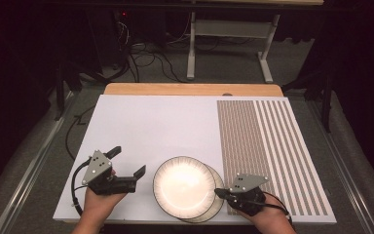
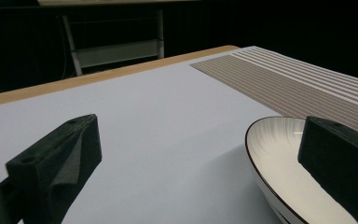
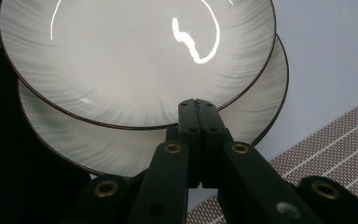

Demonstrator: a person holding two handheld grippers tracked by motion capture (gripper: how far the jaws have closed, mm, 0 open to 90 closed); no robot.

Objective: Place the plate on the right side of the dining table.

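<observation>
- Two plates stacked off-centre at the near edge of the table (image 1: 141, 122); the upper plate (image 1: 184, 186) is the landmark. The lower plate (image 1: 217, 202) pokes out from under it on the side toward the striped mat (image 1: 268, 146).
- Right tongs (image 1: 217, 192): in the right gripper view the jaws are clenched tip to tip at the upper plate's rim (image 3: 198, 109), over the exposed crescent of the lower plate (image 3: 135, 149). I cannot tell whether they pinch the rim or merely rest on it.
- Left tongs (image 1: 126, 163): released, jaws spread wide, just beside the upper plate on the side away from the mat. In the left gripper view one jaw overlaps the plate's rim (image 2: 261, 154), the other stands over bare table; touching or not, unclear.
- Risk 1: if the right tongs pinch only the thin glazed rim, a lift could let the plate swivel or slip out and drop onto the lower plate. Cause: shallow bite on a slick edge.
- Risk 2: pulling or pushing the upper plate could drag the lower one along, toward the near table edge just beside the stack. Cause: plate-on-plate friction, little margin.
- Risk 3: the left tongs closing askew could nudge the stack toward the mat rather than grasp it.
- Farther off: the mat's stripes and the wooden strip (image 1: 190, 89) beyond pose no hazard.
</observation>
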